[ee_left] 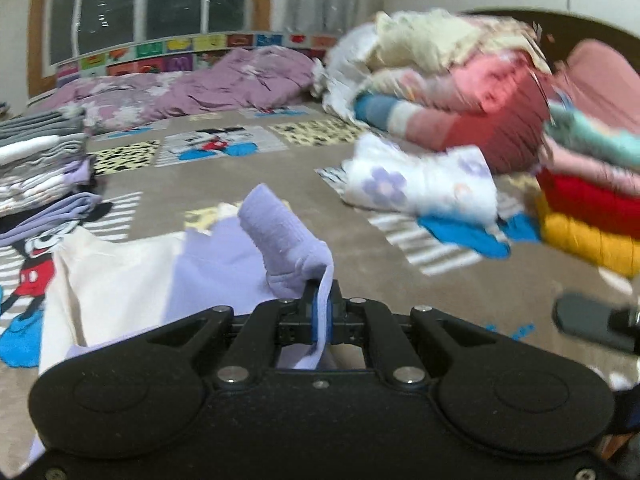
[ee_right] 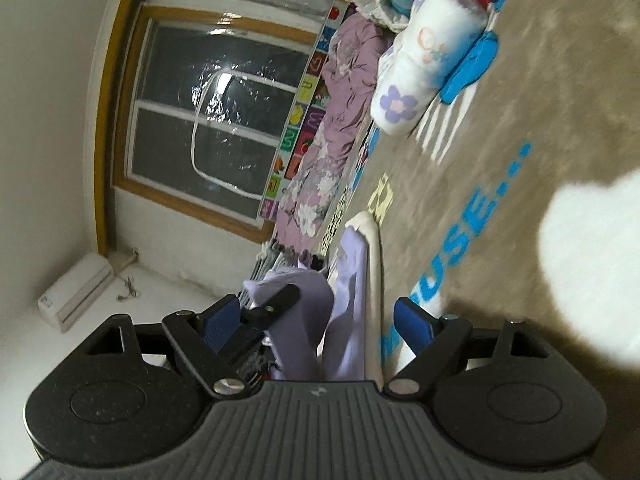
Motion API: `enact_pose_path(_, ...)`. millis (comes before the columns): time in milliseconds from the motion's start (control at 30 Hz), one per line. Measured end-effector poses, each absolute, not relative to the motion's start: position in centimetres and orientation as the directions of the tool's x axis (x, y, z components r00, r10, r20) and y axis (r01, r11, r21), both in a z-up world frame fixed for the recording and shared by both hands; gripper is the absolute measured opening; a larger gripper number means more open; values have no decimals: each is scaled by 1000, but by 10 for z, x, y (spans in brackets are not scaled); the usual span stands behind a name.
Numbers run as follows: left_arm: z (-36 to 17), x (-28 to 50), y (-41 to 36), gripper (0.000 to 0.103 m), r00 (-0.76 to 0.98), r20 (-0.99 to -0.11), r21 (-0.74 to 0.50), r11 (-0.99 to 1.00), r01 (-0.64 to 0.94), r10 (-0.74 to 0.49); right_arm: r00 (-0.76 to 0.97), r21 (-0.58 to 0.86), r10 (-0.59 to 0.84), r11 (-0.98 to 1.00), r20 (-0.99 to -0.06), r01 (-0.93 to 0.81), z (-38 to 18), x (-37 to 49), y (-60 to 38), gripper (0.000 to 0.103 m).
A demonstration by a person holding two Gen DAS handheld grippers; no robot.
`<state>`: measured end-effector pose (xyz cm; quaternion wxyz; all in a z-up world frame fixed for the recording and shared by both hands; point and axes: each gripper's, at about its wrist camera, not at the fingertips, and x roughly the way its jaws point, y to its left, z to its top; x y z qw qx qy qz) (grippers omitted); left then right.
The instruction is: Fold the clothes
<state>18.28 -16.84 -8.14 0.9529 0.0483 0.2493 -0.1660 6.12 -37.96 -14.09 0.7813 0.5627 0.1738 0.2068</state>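
The lilac garment (ee_left: 276, 236) lay on the bed at the near left, partly lifted, its soft ribbed cuff bunched and a thin edge of it caught between the left gripper's (ee_left: 322, 312) blue pads, which were pressed together on the cloth. Beneath and beside it spread a cream cloth (ee_left: 116, 276). From the right wrist, the same lilac fabric (ee_right: 304, 320) hung in loose folds between the fingers of the right gripper (ee_right: 322, 320), whose jaws stood wide apart and touched nothing; that camera was rolled steeply, so the bed ran up the frame.

The blanket (ee_left: 320, 184) covering the bed was tan and fuzzy, printed with cartoon mice, striped patches and blue lettering. On it, well apart from the lilac piece, sat a white floral bundle (ee_left: 420, 180). A neat stack of folded clothes (ee_left: 40, 164) stood at the left, and a blurred heap of pink, cream, red and yellow textiles (ee_left: 500, 112) at the right. A crumpled purple quilt (ee_left: 192, 88) lay along the far edge under a dark window (ee_left: 148, 0) with a wooden frame. An air conditioner (ee_right: 76, 292) was mounted on the white wall.
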Motion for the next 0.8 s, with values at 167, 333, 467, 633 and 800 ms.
enact_pose_path(167, -95, 176, -191, 1, 814, -505, 89, 921, 379, -286, 867, 955, 497, 275, -42, -112, -146, 64, -386, 84)
enact_pose_path(333, -104, 172, -204, 15, 786, -536, 160, 877, 453, -308, 871, 950, 488, 294, -57, -103, -148, 69, -387, 84)
enact_pose_path(467, -101, 159, -195, 33, 761, -535, 141, 849, 509, -367, 871, 939, 484, 329, -80, -97, -149, 73, -385, 83)
enact_pose_path(633, -77, 135, -152, 41, 789, -482, 127, 861, 492, -380, 870, 915, 479, 392, -116, -94, -149, 78, -379, 83)
enact_pose_path(800, -61, 110, -74, 43, 849, -436, 111, 919, 378, -297, 862, 885, 480, 457, -163, -87, -145, 86, -368, 83)
